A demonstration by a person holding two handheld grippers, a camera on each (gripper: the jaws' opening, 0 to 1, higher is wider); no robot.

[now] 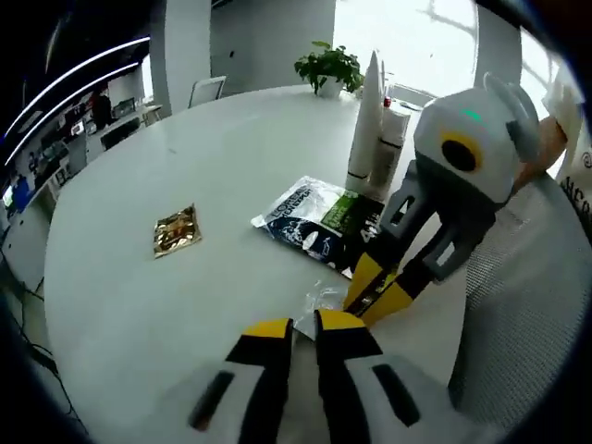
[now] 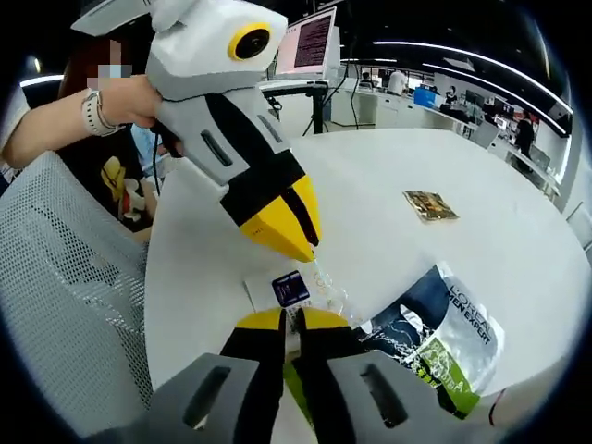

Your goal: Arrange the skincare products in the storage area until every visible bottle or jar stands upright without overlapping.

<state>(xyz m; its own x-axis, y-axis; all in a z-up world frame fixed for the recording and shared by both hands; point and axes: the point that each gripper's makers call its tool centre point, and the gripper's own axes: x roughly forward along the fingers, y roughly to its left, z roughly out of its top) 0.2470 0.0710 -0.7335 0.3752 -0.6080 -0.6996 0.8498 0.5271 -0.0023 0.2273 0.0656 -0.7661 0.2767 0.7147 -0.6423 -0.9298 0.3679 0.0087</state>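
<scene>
Between the two grippers, just ahead of their tips, a small clear wrapper (image 1: 319,298) lies on the white round table (image 1: 139,277), and in the right gripper view a little dark-blue sachet (image 2: 290,288) rests beside it. The left gripper (image 1: 303,326) has its yellow-tipped jaws drawn together with nothing visibly between them; the right gripper (image 2: 293,320) looks equally closed, its tips reaching the wrapper's near edge, though whether it pinches the film I cannot tell. Just beyond the tips lies a flat product pouch (image 1: 319,220), and farther off a white tube and bottle (image 1: 375,129) stand upright together. A gold sachet (image 1: 176,229) sits well apart to the left gripper's left.

The step in hand appears to be clearing or separating this loose packet. To do it well, I judge one gripper should pin the film flat while the other takes the sachet by a corner, lifting slowly so the thin wrapper does not cling and drag, and staying clear of the standing tube.
</scene>
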